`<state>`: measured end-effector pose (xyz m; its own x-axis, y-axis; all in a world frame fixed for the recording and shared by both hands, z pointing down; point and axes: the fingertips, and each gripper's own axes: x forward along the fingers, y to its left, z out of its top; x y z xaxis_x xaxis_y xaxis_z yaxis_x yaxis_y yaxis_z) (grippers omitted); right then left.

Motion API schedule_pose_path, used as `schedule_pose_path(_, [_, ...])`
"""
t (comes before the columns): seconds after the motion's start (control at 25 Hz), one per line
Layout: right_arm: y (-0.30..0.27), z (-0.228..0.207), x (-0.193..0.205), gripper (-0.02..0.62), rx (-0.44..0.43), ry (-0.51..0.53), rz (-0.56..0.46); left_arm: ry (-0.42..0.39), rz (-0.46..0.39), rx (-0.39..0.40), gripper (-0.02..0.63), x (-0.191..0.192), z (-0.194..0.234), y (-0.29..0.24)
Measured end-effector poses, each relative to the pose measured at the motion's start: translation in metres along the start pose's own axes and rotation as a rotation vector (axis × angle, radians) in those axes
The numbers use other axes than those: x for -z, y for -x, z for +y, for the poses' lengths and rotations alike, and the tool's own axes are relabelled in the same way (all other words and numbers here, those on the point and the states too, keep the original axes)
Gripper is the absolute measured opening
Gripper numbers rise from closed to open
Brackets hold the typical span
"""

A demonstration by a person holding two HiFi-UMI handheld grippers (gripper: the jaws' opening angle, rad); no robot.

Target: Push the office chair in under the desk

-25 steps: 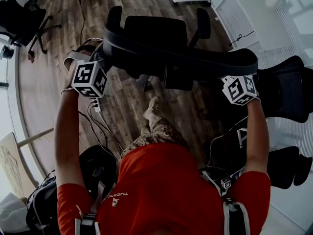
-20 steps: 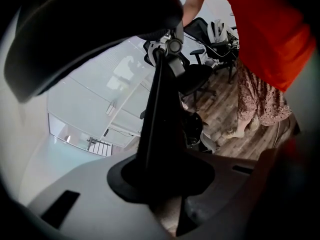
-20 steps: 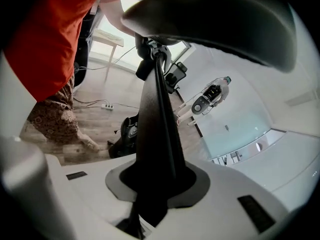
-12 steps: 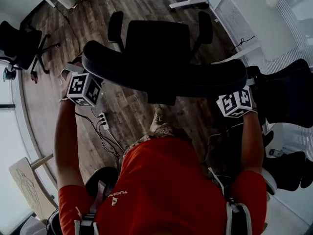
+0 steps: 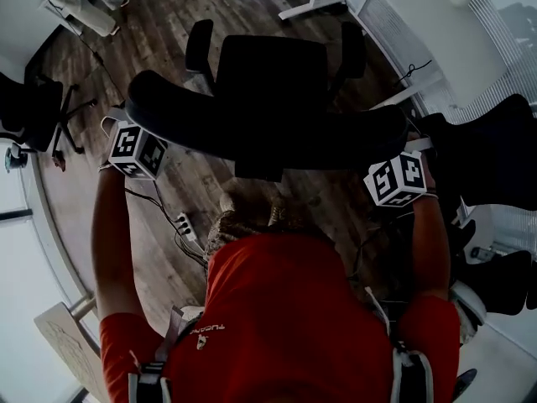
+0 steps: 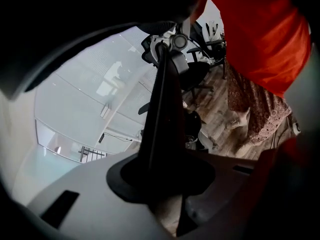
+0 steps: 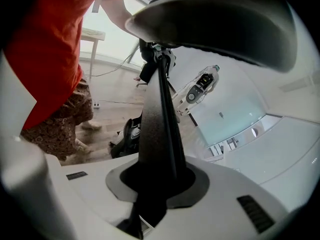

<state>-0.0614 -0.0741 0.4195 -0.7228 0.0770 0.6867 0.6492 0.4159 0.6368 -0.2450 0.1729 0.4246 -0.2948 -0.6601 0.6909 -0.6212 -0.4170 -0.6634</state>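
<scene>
Black office chair [image 5: 270, 70] on the wooden floor [image 5: 168, 23], seat facing the white surface [image 5: 419, 32], my left tool [image 6: 167, 44] and right tool [image 7: 159, 57] narrow, pinching its back rim [image 5: 268, 137], right one just tightened.

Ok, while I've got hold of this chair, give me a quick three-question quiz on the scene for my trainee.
1. True or false: the office chair already sits under a desk.
2. Where are the left tongs and right tongs? A: on the armrests. B: at opposite ends of the backrest top edge. C: on the seat.
3. What kind of floor does the chair stand on?

Key: 1 false, as the seat is in open view from above. 2 B. 3 wood planks.
</scene>
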Motion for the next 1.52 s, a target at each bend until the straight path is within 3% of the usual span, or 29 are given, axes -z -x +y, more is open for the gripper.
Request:
schedule_pose_path(0.8, [-0.049,-0.042,0.016,0.104,0.116,-0.271,0.264,-0.259,-0.270,0.085,0.106,0.034,0.126,-0.113])
schedule_pose_path(1.52, [-0.092,-0.111,0.052,0.104,0.183,-0.383,0.368,-0.370,-0.378,0.143,0.109,0.035,0.229,-0.204])
